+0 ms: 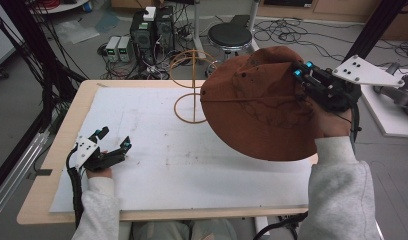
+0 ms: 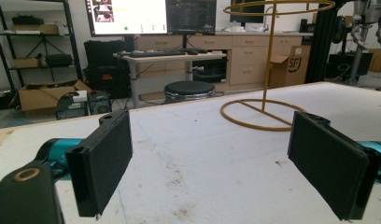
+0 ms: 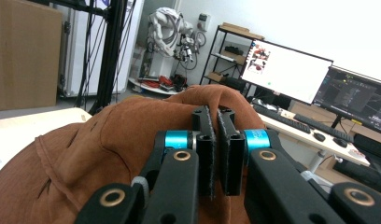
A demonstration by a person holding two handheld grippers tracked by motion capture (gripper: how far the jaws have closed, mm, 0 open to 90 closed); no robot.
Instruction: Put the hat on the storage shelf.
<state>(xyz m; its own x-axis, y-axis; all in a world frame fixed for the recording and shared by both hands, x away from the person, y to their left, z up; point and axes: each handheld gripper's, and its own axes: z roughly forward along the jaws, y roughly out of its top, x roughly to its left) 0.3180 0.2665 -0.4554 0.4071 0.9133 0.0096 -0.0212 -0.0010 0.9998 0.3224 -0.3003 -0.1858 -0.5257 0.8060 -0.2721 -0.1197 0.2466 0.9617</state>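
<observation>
A rust-brown bucket hat (image 1: 262, 105) hangs in the air over the right part of the table, its brim spread wide. My right gripper (image 1: 302, 72) is shut on the cloth of its crown; in the right gripper view the hat (image 3: 100, 140) bunches up between the two nearly touching jaws of that gripper (image 3: 218, 116). A gold wire stand (image 1: 192, 85) with a ring base and a ring top rises at the table's far middle, just left of the hat. My left gripper (image 1: 112, 139) rests low at the table's left, open, with nothing between its pads (image 2: 109, 158).
A white sheet (image 1: 157, 150) covers most of the wooden table (image 1: 57, 150). Beyond the far edge stand a black stool (image 1: 229, 36), computer boxes and loose cables on the floor. In the left gripper view the wire stand (image 2: 268, 70) stands ahead to the right.
</observation>
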